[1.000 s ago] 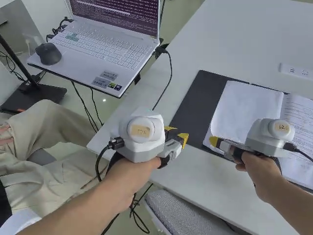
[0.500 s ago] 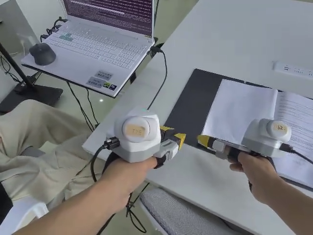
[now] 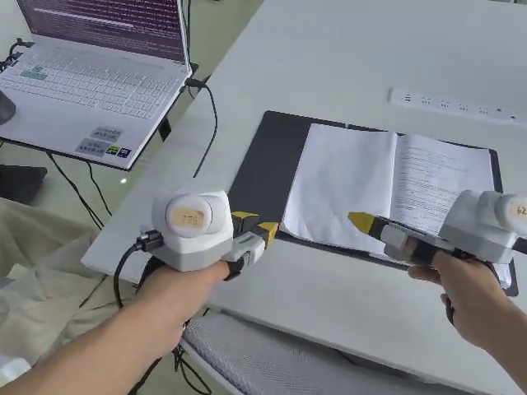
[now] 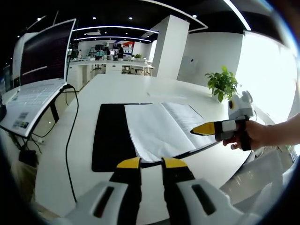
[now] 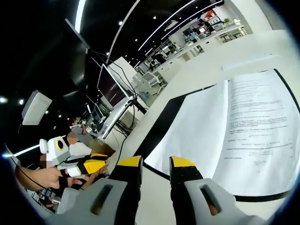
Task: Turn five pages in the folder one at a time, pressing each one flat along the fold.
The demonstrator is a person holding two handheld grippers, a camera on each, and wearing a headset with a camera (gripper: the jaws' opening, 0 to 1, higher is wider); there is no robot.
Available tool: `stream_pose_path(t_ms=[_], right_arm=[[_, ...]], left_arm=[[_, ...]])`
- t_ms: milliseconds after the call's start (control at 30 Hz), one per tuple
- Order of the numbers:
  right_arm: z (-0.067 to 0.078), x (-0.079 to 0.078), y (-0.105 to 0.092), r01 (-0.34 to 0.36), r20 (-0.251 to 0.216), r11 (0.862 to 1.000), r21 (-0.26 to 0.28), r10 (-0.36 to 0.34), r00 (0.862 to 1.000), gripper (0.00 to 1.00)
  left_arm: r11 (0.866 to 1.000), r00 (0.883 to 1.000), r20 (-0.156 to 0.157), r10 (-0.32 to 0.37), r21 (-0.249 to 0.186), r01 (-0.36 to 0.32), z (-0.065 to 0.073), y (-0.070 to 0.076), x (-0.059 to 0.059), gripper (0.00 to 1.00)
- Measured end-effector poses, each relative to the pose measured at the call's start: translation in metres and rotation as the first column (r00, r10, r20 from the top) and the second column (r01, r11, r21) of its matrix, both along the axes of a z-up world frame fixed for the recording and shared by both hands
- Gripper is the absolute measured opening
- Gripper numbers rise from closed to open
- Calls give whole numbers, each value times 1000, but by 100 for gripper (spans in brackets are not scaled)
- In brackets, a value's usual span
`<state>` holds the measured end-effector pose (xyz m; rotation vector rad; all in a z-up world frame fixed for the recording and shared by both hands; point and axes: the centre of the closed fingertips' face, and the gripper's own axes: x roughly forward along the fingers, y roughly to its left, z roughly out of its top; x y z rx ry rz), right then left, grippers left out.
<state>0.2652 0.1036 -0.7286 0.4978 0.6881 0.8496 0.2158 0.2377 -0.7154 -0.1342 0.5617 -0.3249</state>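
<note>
A black folder (image 3: 263,164) lies open on the white table, with a blank white page (image 3: 342,181) on the left and a printed page (image 3: 440,181) on the right. My left gripper (image 3: 257,225) hovers at the table's near edge, just off the folder's front left corner, jaws together and holding nothing. My right gripper (image 3: 362,220) points left, low over the front edge of the pages, also shut and empty. In the left gripper view the folder (image 4: 108,136) lies ahead of my left gripper (image 4: 151,163). In the right gripper view, my right gripper (image 5: 156,162) faces the pages (image 5: 220,126).
An open laptop (image 3: 90,74) sits on a lower stand at the left, its cable (image 3: 210,107) running over the table edge. A white power strip (image 3: 457,107) lies behind the folder. A grey chair seat (image 3: 272,362) is below the table's near edge.
The head camera has swung right, shifting the whole picture left. Relative to the folder, my right gripper has moved right along the pages' front edge. The left gripper holds its place.
</note>
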Motion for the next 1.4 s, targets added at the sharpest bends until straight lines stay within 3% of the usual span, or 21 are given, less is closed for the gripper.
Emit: stream_pose_path(t_ms=[33, 67, 100, 167, 233, 300, 400, 467, 667, 833, 1100, 1233, 1400], right_arm=[[1, -1, -6, 13, -3, 1000, 2, -13, 1000, 21], [0, 0, -16, 32, -12, 999, 2, -32, 999, 21], [1, -1, -21, 41, -12, 999, 3, -41, 999, 21], [2, -1, -33, 61, -12, 998, 5, -61, 998, 20], [3, 0, -42, 72, -10, 997, 4, -72, 997, 20], [5, 2, -47, 75, -8, 997, 8, -75, 997, 20], [7, 5, -48, 66, -13, 998, 20, -65, 998, 18], [9, 9, -47, 58, -20, 998, 35, -57, 998, 17], [13, 28, -41, 44, -17, 997, 57, -44, 999, 17], [11, 44, -38, 41, -38, 996, 76, -38, 999, 17], [2, 73, -34, 66, -95, 991, 115, -55, 994, 15], [6, 86, -32, 83, -106, 987, 137, -69, 992, 13], [0, 114, -34, 130, -164, 973, 191, -99, 981, 12]], left_arm=[[999, 1000, -2, -28, 21, 29, -2, -4, 1, 15], [995, 998, -6, -68, 68, 68, -5, -6, 3, 14], [994, 997, -4, -77, 79, 77, -6, -7, 7, 14], [996, 997, 3, -76, 55, 76, -6, -12, 16, 13], [992, 995, -2, -100, 79, 100, -13, -15, 26, 13], [992, 994, -13, -105, 76, 106, -19, -20, 34, 12], [991, 994, -17, -111, 72, 112, -30, -25, 45, 12], [993, 994, -12, -107, 48, 108, -36, -28, 51, 11], [996, 996, -32, -84, 23, 85, -57, -38, 66, 11], [998, 997, -54, -62, 19, 63, -66, -44, 71, 11], [999, 995, -95, -23, 26, 25, -83, -40, 69, 11], [999, 994, -106, -14, 27, 17, -88, -38, 67, 11], [1000, 994, -103, 18, 10, -17, -91, -34, 67, 7]])
